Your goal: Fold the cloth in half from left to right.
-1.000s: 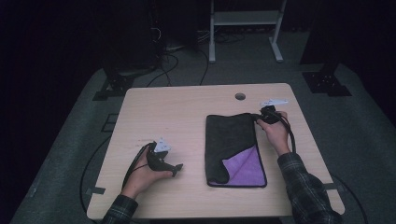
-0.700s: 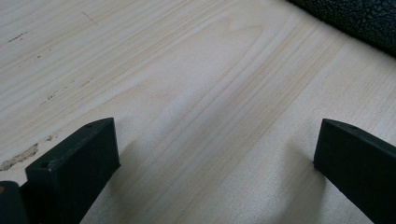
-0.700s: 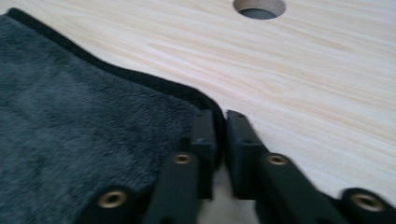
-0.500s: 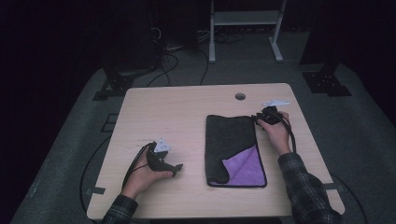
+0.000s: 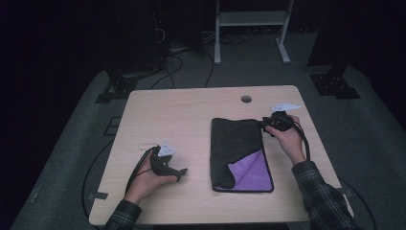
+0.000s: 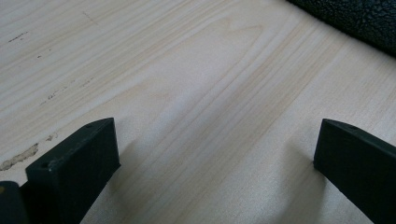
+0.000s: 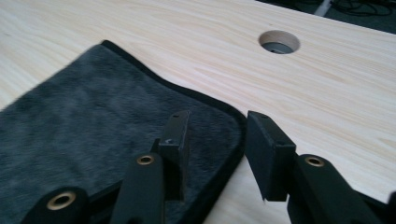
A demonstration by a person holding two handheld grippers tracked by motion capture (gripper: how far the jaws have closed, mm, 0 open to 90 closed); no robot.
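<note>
A dark grey cloth [image 5: 237, 143] lies flat on the wooden table [image 5: 186, 115], its near right corner folded over to show a purple underside [image 5: 251, 170]. My right gripper [image 5: 265, 125] hovers at the cloth's far right corner. In the right gripper view its jaws [image 7: 217, 121] have just been opening and stand apart just above that corner of the cloth [image 7: 93, 116], pressing on nothing. My left gripper [image 5: 179, 172] rests on the table left of the cloth. Its jaws [image 6: 217, 130] are wide open over bare wood, with the cloth's edge [image 6: 359, 18] farther off.
A round cable hole [image 5: 246, 99] sits in the table beyond the cloth, also in the right gripper view [image 7: 279, 42]. A white metal stand [image 5: 251, 19] and cables lie on the floor past the table's far edge.
The right gripper's jaws have opened and let go of the cloth's far right corner, and the hand has drawn back slightly. The left hand has stayed put.
</note>
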